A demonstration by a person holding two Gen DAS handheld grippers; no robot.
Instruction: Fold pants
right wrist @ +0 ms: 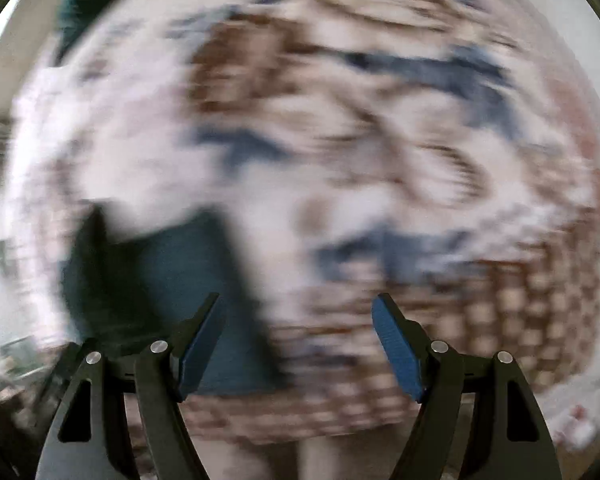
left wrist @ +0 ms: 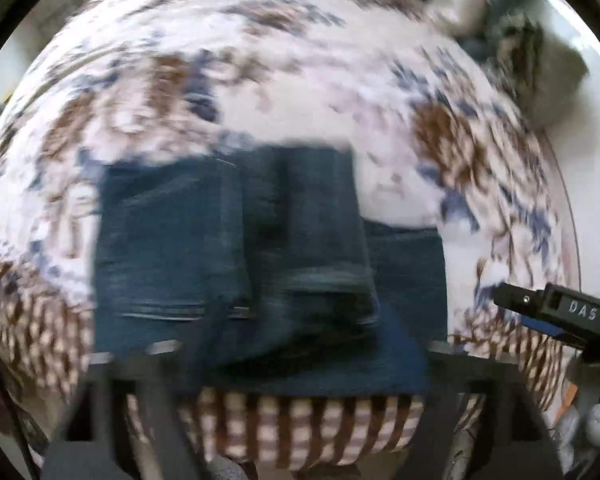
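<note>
Pants (left wrist: 236,248): dark blue denim, paler faded seams; bedspread (left wrist: 260,64): white ground, brown and blue blotched floral print, brown-and-white checked border at near edge; right gripper (right wrist: 298,340): black frame, blue pads on fingers (right wrist: 396,344).

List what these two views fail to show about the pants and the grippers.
- Pants, left wrist view: motion blur hides the fold lines and layers; the near edge is behind the left gripper.
- Pants, right wrist view: only a smeared dark patch, shape unreadable.
- Left gripper: fingertips smeared, pads indistinct.
- Right gripper: open, nothing between the pads, but its height over the bedspread cannot be told.
- Pile at the far edge: too blurred to identify.
</note>
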